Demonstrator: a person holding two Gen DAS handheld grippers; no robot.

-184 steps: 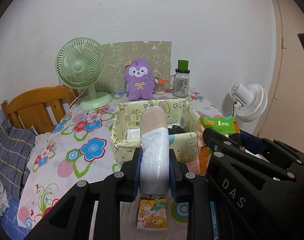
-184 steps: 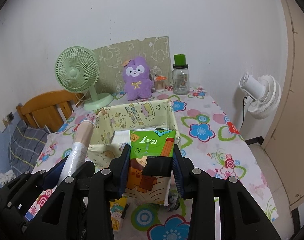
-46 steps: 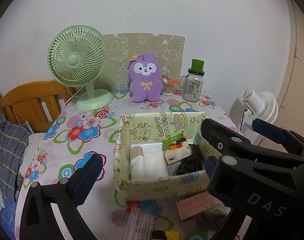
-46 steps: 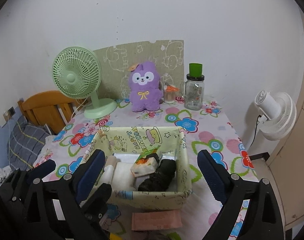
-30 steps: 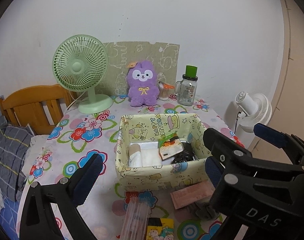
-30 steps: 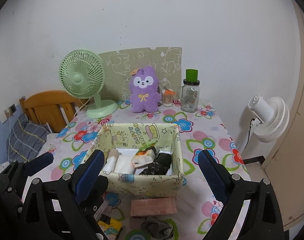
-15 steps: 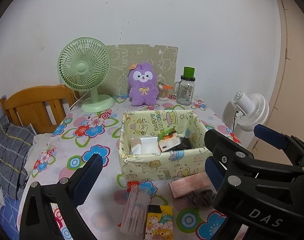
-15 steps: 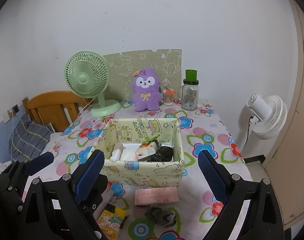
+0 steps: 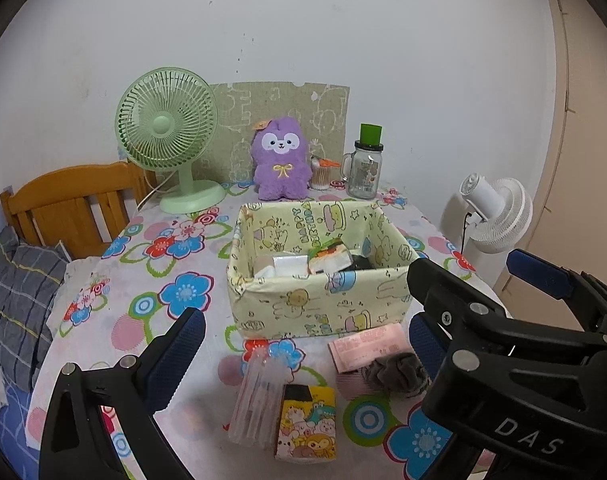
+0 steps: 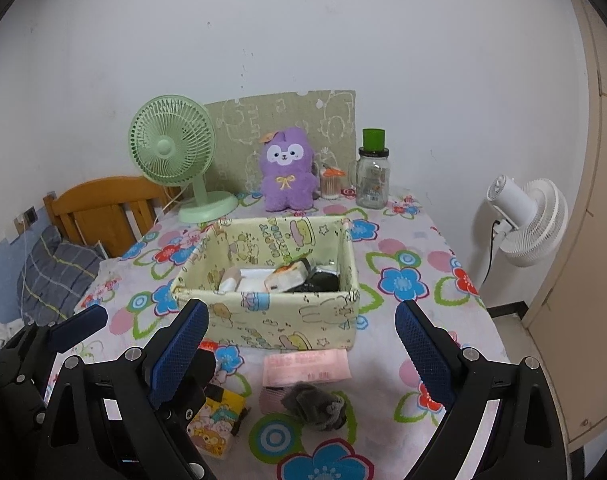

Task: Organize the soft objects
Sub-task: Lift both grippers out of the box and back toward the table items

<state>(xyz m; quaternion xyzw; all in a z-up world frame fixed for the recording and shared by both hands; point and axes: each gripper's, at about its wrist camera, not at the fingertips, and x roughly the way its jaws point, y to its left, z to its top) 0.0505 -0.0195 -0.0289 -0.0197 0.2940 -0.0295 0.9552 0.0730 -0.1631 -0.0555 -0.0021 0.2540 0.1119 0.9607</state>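
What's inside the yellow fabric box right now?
Inside the yellow fabric box: a beige-and-white roll at left, a white pack, an orange-and-green packet tilted on top, and something black at right. The near wall hides the bottom layer.

Two black plastic hand-held grippers carry blue textured finger pads (image 10: 178, 348) and silver screws. The right hand-held gripper (image 10: 301, 344), seen at four o'clock from the left camera, bears white "DAS" lettering.

Both wrist cameras look forward and slightly down from the near edge of the flower-print table (image 9: 175, 264), the right view set rightward; both share the yellow cartoon-print fabric box (image 9: 319, 304) (image 10: 271, 316) and purple plush toy (image 9: 279, 164) (image 10: 289, 170).
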